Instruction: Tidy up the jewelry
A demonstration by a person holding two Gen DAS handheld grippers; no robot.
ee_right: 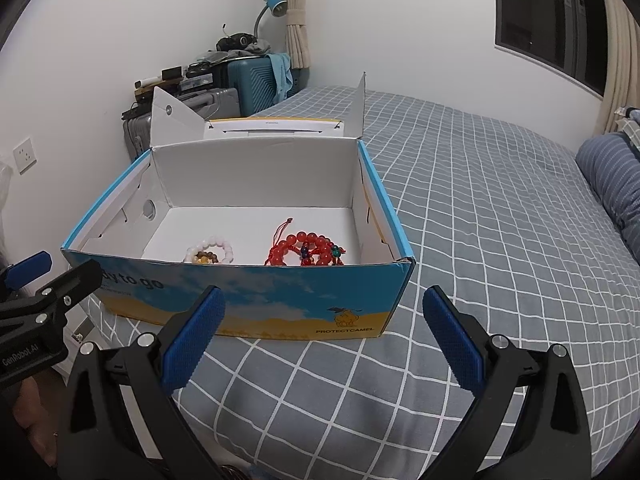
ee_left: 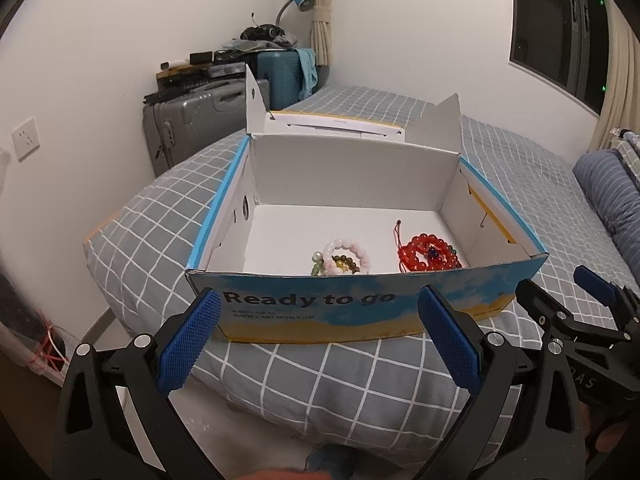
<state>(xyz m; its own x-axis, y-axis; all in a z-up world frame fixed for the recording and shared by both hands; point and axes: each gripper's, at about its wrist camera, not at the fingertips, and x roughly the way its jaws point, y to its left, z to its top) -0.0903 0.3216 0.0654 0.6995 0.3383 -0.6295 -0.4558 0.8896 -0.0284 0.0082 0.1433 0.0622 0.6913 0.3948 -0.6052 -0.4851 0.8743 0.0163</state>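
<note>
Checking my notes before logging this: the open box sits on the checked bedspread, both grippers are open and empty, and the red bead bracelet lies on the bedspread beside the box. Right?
Not quite. The red bead bracelet lies inside the open box, near its front wall, as the right wrist view shows. The box does sit on the checked bedspread, and the left gripper and right gripper are open and empty.

Even, cool indoor light fills both views, with the window (ee_left: pixel 560 40) dark. The white walls read evenly bright; shadows inside the cardboard box (ee_right: pixel 256 172) are soft. Fisheye bending curves the bed (ee_right: pixel 500 220) and black vignette rims the corners. Focus is mostly sharp, with slight grain.
</note>
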